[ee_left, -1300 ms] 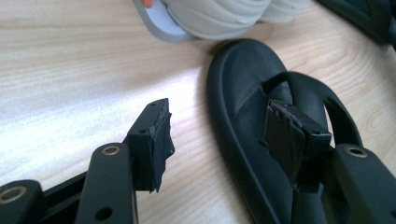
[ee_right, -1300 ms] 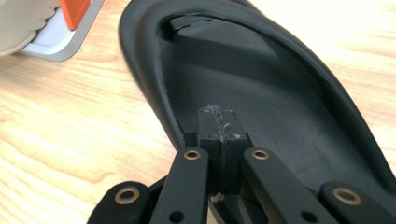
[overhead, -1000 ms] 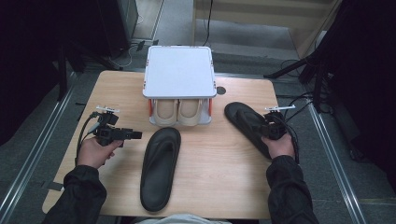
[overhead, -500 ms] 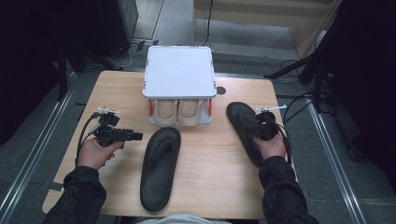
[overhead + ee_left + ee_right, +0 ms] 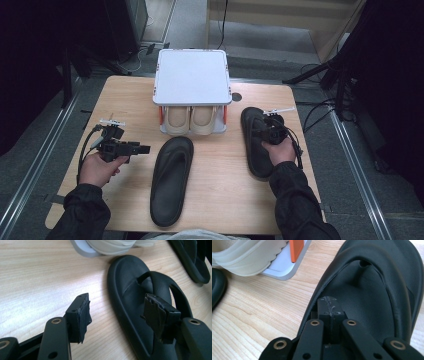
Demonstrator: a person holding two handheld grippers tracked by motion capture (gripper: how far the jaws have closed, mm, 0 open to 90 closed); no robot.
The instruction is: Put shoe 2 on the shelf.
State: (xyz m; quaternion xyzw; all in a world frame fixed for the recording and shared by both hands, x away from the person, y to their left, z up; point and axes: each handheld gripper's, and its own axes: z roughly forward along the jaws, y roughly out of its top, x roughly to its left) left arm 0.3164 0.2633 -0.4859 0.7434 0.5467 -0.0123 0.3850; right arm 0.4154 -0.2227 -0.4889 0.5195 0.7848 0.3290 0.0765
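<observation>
Wooden table [image 5: 125,95]: my right tool [image 5: 329,307], jaws pressed together, sits over the right sandal [image 5: 255,145] beside the shoe rack [image 5: 191,75]; left tool [image 5: 117,312] spread, near the middle sandal [image 5: 172,180].

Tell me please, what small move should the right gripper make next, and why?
Probably slide the right sandal a little further toward the shoe rack. The right gripper has its jaws shut at the sandal's edge, the rack's lower shelf already holds pale shoes, and the left gripper waits open.
</observation>
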